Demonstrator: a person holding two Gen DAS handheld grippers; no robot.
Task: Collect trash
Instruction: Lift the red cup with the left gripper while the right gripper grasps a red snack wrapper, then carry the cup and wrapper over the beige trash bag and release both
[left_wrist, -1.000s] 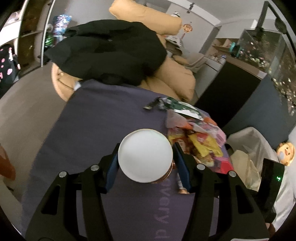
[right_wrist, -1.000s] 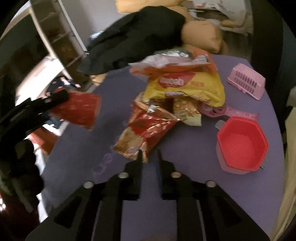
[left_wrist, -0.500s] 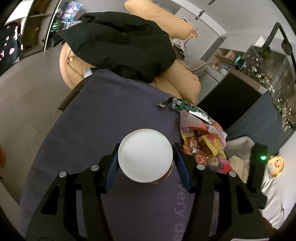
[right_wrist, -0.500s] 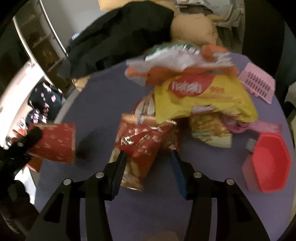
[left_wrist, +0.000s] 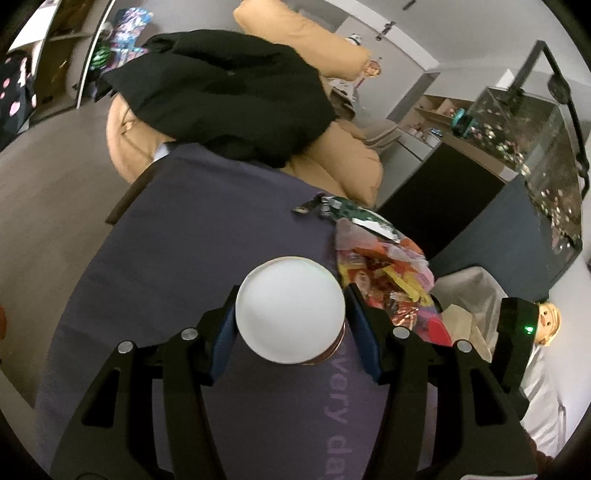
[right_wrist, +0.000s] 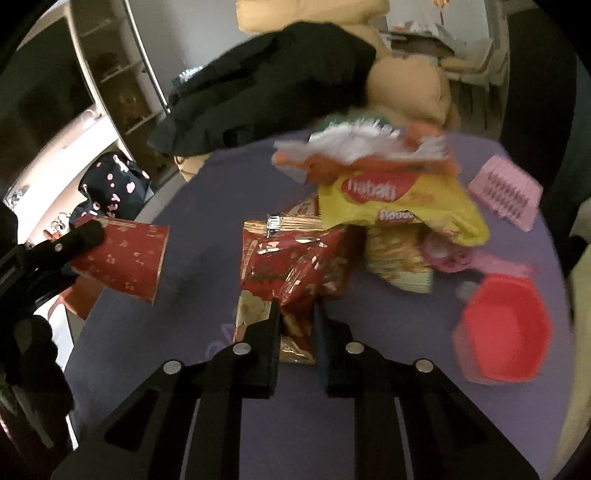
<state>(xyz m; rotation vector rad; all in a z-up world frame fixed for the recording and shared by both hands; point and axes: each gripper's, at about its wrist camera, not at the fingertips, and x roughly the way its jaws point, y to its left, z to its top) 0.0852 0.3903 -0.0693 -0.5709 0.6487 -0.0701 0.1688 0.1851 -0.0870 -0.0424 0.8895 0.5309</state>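
The right gripper (right_wrist: 295, 314), its jaws just closed, pinches a red snack bag (right_wrist: 291, 273) at the heap's six o'clock; lifting may drag the yellow bag (right_wrist: 399, 206) lying across it. The left gripper (left_wrist: 291, 314) clasps a red paper cup (left_wrist: 291, 314). A pink bowl (right_wrist: 506, 328) sits at three o'clock.

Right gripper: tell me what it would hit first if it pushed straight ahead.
Nothing new: the right gripper has just closed its fingers on the red snack wrapper. Beyond that, probably the yellow Nabati bag in the pile, though depth is unclear.
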